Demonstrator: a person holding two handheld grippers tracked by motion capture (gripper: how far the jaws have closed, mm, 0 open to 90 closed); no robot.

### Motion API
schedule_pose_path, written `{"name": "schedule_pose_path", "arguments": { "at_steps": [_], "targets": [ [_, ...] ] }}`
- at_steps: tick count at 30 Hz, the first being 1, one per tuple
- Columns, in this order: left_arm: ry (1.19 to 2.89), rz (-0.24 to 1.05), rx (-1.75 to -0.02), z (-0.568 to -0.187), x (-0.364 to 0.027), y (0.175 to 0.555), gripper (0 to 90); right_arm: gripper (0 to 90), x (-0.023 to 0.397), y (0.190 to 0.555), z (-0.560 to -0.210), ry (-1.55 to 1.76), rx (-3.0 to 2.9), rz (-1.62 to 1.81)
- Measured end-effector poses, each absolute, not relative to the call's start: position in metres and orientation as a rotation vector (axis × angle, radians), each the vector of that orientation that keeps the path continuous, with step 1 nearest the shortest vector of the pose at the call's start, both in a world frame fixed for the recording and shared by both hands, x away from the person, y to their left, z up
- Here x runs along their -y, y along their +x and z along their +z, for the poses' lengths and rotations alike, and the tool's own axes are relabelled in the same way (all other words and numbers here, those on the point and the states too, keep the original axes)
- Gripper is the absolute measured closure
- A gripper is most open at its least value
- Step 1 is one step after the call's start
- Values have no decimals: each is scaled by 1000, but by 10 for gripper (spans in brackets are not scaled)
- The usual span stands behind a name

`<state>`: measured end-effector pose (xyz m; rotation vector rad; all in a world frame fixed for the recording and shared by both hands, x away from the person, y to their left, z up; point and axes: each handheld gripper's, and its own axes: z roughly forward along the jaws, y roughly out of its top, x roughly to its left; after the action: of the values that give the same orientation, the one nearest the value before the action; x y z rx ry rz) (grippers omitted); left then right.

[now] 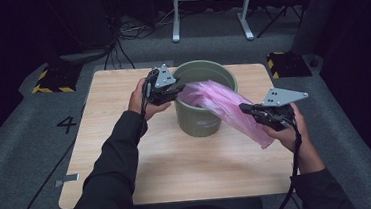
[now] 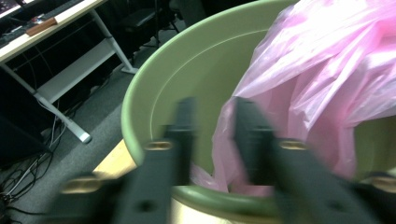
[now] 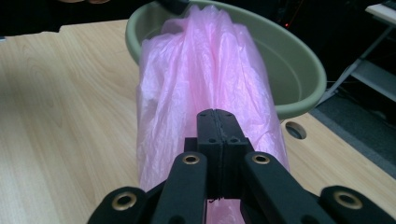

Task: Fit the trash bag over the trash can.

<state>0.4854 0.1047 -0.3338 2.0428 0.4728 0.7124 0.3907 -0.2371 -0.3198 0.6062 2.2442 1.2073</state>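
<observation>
The left gripper is held at the near-left rim of the round olive-green plastic bucket, its jaws part open astride the rim, with a fold of the thin pink plastic bag beside one jaw but not pinched. The bag is draped from the bucket's mouth over its right rim. The right gripper is seen closed flat above the bag; a grip cannot be confirmed. The bucket is stood centrally on the light wooden table, bare board being left all round, grey carpet beyond.
</observation>
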Motion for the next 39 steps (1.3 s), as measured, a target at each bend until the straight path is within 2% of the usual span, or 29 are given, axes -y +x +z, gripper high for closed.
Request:
{"name": "schedule_pose_path", "arguments": {
  "at_steps": [1, 2, 4, 7, 9, 15, 17, 18, 19, 20, 23, 24, 27, 28, 33, 34, 35, 36, 37, 38, 39],
  "targets": [
    [2034, 728, -484, -333, -105, 483, 548, 899, 237, 391, -320, 606, -2244, 1207],
    [2008, 727, -498, -330, -107, 480, 393, 899, 237, 391, -317, 607, -2231, 1215],
    [1979, 698, -488, -328, -107, 476, 328, 899, 236, 393, -315, 606, -2228, 1214],
    [1971, 718, -445, -322, -100, 468, 315, 898, 234, 395, -313, 600, -2231, 1205],
    [1997, 727, -398, -320, -90, 462, 371, 897, 231, 396, -312, 588, -2237, 1199],
    [2049, 709, -319, -317, -61, 453, 394, 896, 220, 391, -309, 519, -2236, 1211],
    [2069, 713, -314, -318, -56, 454, 466, 895, 218, 390, -309, 509, -2241, 1210],
    [2094, 688, -294, -320, -55, 455, 614, 893, 217, 390, -309, 507, -2244, 1214],
    [2094, 688, -294, -320, -55, 455, 654, 891, 217, 390, -309, 509, -2244, 1214],
    [2101, 689, -292, -321, -54, 456, 654, 891, 217, 390, -309, 509, -2244, 1214],
    [2086, 719, -275, -323, -57, 456, 867, 858, 219, 391, -309, 517, -2241, 1233],
    [2080, 716, -276, -324, -58, 457, 899, 858, 219, 390, -309, 522, -2236, 1236],
    [2085, 725, -297, -327, -61, 459, 900, 808, 221, 389, -311, 529, -2224, 1246],
    [2085, 719, -302, -328, -63, 459, 900, 767, 222, 388, -312, 537, -2221, 1249],
    [2059, 693, -327, -330, -71, 462, 900, 707, 230, 385, -313, 562, -2210, 1261],
    [2035, 637, -307, -330, -72, 460, 797, 787, 232, 385, -314, 566, -2223, 1262],
    [2035, 637, -307, -330, -72, 460, 691, 787, 232, 385, -314, 566, -2223, 1262],
    [2028, 630, -298, -329, -71, 457, 691, 805, 232, 386, -316, 563, -2233, 1255],
    [2017, 630, -284, -328, -69, 452, 591, 840, 232, 387, -317, 564, -2234, 1246],
    [2005, 586, -261, -326, -65, 445, 405, 858, 232, 388, -318, 563, -2236, 1243],
    [2005, 586, -261, -326, -65, 445, 371, 858, 232, 388, -318, 563, -2236, 1243]
  ]
}}
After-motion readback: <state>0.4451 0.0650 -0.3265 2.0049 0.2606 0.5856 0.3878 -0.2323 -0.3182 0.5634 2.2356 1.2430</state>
